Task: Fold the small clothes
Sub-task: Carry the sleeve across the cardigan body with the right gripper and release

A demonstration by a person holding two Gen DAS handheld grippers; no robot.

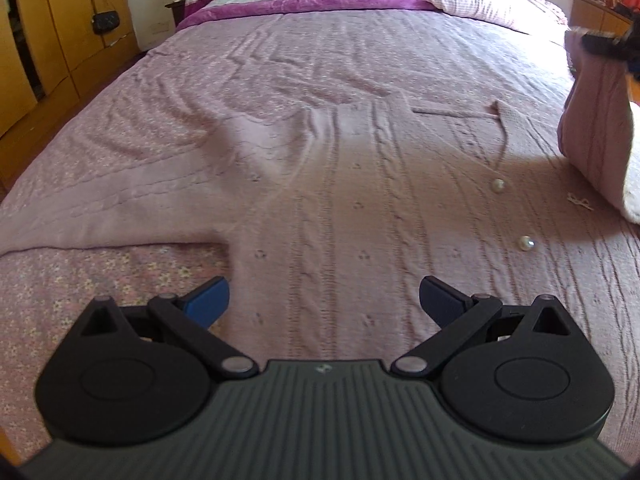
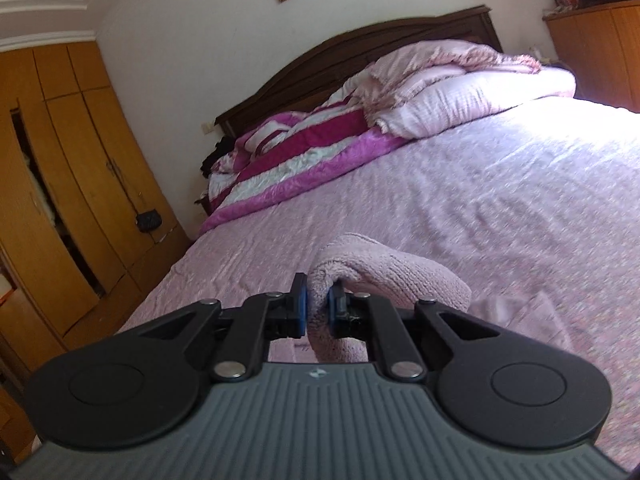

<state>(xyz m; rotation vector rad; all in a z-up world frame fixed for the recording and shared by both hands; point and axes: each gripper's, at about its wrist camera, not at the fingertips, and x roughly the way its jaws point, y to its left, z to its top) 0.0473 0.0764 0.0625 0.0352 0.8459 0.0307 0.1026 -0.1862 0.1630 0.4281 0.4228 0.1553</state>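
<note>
A pink knitted cardigan point(image 1: 340, 200) lies spread flat on the bed point(image 1: 280, 60), pearl buttons point(image 1: 526, 243) showing. The left gripper point(image 1: 324, 300) hovers over it, fingers wide and empty. The right gripper point(image 2: 316, 308) pinches a lifted sleeve point(image 2: 384, 276) at the right.

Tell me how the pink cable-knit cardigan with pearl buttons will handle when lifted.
Pink cable-knit cardigan: likely floppy, since the part pinched by the right gripper droops in folds. Probably clings rather than slides, being fuzzy knit. Its pearl buttons may snag or swing.
</note>
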